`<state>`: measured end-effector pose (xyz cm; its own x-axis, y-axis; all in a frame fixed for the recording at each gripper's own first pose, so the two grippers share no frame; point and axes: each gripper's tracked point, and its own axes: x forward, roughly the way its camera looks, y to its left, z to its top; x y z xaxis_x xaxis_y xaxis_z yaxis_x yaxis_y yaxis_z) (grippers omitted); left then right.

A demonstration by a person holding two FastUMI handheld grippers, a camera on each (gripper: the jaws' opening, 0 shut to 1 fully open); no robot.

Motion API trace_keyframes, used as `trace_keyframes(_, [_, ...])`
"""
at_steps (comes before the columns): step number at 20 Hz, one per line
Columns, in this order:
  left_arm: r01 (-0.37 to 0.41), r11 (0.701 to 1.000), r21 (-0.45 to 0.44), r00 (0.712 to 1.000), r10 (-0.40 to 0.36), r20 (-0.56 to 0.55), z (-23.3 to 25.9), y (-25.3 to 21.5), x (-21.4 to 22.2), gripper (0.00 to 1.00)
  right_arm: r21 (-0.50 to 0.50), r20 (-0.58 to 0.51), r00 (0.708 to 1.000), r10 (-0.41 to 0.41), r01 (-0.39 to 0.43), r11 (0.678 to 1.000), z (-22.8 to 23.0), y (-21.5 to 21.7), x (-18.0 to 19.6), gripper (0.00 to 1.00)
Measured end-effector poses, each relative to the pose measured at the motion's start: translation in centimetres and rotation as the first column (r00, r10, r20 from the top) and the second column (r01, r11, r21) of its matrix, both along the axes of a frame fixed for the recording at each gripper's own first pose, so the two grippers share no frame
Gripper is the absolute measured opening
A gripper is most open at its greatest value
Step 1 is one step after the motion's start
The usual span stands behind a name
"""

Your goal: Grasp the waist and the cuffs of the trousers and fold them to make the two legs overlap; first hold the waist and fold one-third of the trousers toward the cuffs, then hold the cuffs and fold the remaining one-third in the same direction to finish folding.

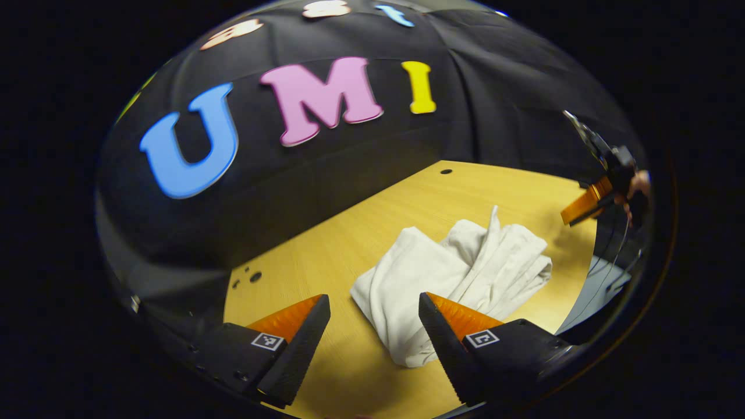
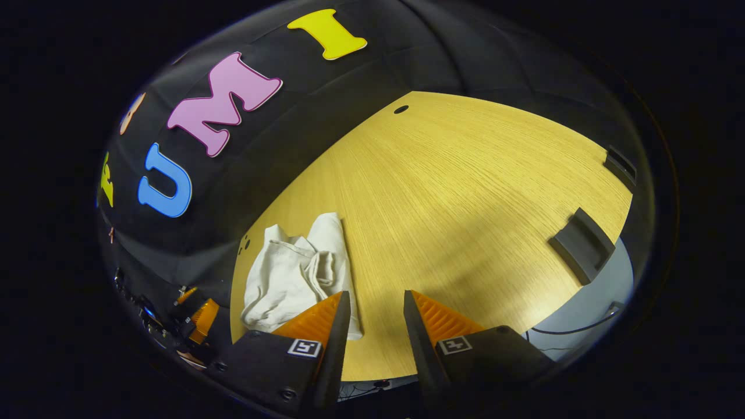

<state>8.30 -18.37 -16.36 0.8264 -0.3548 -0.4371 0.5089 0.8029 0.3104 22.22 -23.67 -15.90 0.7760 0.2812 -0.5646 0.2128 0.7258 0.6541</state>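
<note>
Left gripper view shows the crumpled off-white cloth trousers (image 1: 460,273) lying in a loose heap on the light yellow wooden table (image 1: 349,244), which is the landmark for all places. The left gripper (image 1: 374,326) hangs above the table's near part with its jaws wide apart and nothing between them; the heap lies just beyond them. The right gripper (image 1: 588,203) (a hand holds it) is beyond the trousers, at the table's far side.

In the right gripper view, the right gripper (image 2: 375,320) is over the table, jaws moderately apart and empty, with the trousers (image 2: 297,273) to its left near the table's edge. Two dark grey blocks (image 2: 582,244) sit at the table's right edge.
</note>
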Motion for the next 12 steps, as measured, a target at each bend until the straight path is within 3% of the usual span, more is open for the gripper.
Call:
trace_keyframes(2, [-0.133, 0.975, -0.177, 0.986, 0.111, -0.128, -1.0, 2.3, -0.4, 0.98, 0.016, 0.025, 1.0, 0.018, -0.019, 1.0, 1.1, 1.1, 0.4, 0.67])
trace_keyframes(5, [-0.351, 0.854, -0.385, 0.913, 0.22, -0.344, -3.2, 5.4, -1.6, 0.94, 0.057, 0.046, 0.998, 0.042, -0.045, 0.997, 2.3, 3.1, 0.9, 0.8])
trace_keyframes(6, [-0.403, 0.816, -0.416, 0.889, 0.241, -0.389, -3.7, 6.3, -1.9, 0.96, 0.067, 0.052, 0.997, 0.048, -0.051, 0.996, 2.5, 3.7, 0.9, 0.82])
trace_keyframes(7, [-0.439, 0.789, -0.429, 0.871, 0.258, -0.418, -4.0, 7.0, -2.4, 0.92, 0.079, 0.057, 0.997, 0.056, -0.061, 0.995, 2.6, 4.3, 1.2, 0.87])
trace_keyframes(9, [-0.482, 0.764, -0.43, 0.846, 0.277, -0.456, -4.8, 7.9, -3.4, 0.96, 0.098, 0.065, 0.995, 0.074, -0.08, 0.992, 2.8, 5.2, 1.6, 0.95])
trace_keyframes(12, [-0.534, 0.725, -0.434, 0.814, 0.302, -0.497, -5.0, 9.2, -5.2, 0.96, 0.118, 0.07, 0.993, 0.095, -0.103, 0.988, 3.0, 5.8, 2.0, 0.97])
